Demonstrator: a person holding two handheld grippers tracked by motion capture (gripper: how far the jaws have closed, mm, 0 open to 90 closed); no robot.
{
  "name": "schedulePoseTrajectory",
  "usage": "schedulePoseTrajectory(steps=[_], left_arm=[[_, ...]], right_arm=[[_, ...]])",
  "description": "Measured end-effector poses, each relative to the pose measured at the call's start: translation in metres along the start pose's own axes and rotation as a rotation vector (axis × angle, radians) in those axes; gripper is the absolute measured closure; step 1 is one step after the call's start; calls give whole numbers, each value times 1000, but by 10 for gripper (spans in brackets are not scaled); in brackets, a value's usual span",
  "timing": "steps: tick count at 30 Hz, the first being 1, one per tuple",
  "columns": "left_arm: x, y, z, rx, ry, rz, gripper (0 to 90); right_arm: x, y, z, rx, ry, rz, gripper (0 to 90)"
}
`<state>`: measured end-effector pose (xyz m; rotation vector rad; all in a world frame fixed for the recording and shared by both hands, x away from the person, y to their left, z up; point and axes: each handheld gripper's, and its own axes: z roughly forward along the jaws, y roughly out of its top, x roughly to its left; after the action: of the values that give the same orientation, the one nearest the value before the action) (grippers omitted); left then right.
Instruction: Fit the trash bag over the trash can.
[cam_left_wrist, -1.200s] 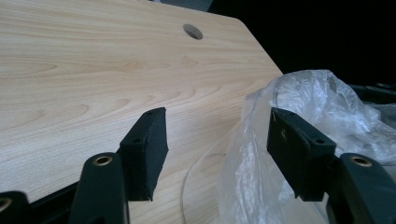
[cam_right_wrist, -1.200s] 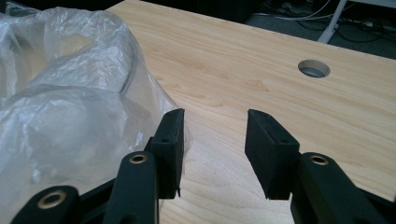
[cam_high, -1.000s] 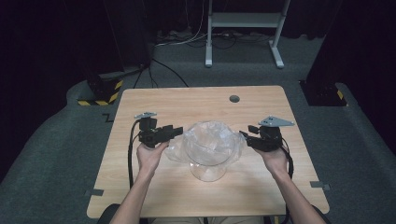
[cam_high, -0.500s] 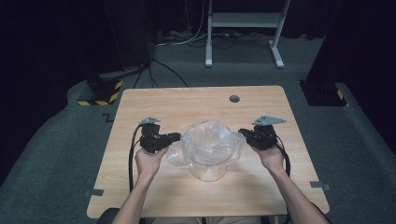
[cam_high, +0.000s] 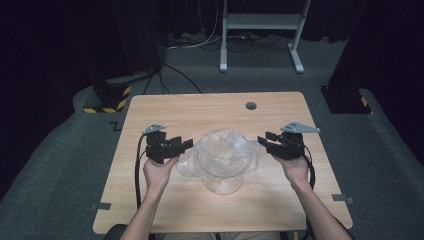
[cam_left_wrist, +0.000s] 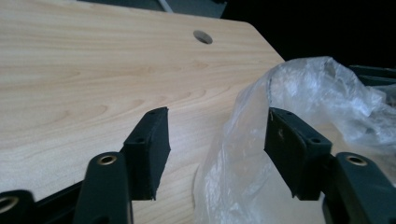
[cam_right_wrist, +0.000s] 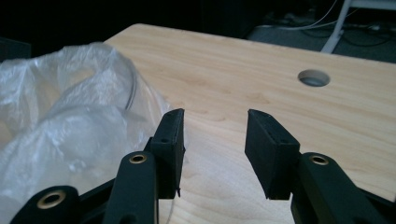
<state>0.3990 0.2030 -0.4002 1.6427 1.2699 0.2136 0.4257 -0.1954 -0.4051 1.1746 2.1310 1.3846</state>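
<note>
Both sets of jaws, clamped shut half a second earlier, have just been opened again. High view: a clear bowl (cam_high: 221, 162) lined with a plastic bag (cam_high: 227, 147) is seen mid-table (cam_high: 200, 112), flanked by the left hand-held gripper (cam_high: 184, 145) and right hand-held gripper (cam_high: 262, 142). Left gripper view: film lies between parted jaws, unpinched. Right gripper view: parted jaws with bare table between them, the bag beside them.

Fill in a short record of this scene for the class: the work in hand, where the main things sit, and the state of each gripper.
work: lining a clear container with a clear plastic bag
bag: draped over the container's rim, spilling down both sides
container: upright, mid-table
left gripper: open, jaws just opened, bag edge between them, unpinched
right gripper: open, jaws just opened, beside the bag, nothing between them
table hole: far side, uncovered
</note>
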Motion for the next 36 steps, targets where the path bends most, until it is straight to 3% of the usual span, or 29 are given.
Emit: schedulePoseTrajectory(steps=[4, 8, 12, 18, 25, 28, 30, 36], left_arm=[[-2, 5, -4, -29, -18, 0, 378], [-6, 9, -4, -37, -32, 25, 376], [-12, 10, 4, -15, -50, 55, 376], [-18, 8, 21, 33, -80, 70, 377], [-23, 8, 33, 48, -95, 82, 386], [-25, 7, 37, 52, -98, 81, 390], [-26, 7, 40, 53, -100, 84, 392], [-29, 7, 43, 58, -109, 101, 395]], right_arm=[[0, 5, -8, -38, -8, 15, 563], [6, 10, -19, -70, -4, 1, 560], [17, 15, -28, -96, 19, -19, 556], [32, 14, -31, -79, 52, -60, 546], [36, 14, -46, -117, 73, -46, 541], [43, 12, -44, -96, 79, -65, 543], [46, 8, -40, -62, 76, -84, 586], [47, -7, -34, 25, 70, -134, 849]])
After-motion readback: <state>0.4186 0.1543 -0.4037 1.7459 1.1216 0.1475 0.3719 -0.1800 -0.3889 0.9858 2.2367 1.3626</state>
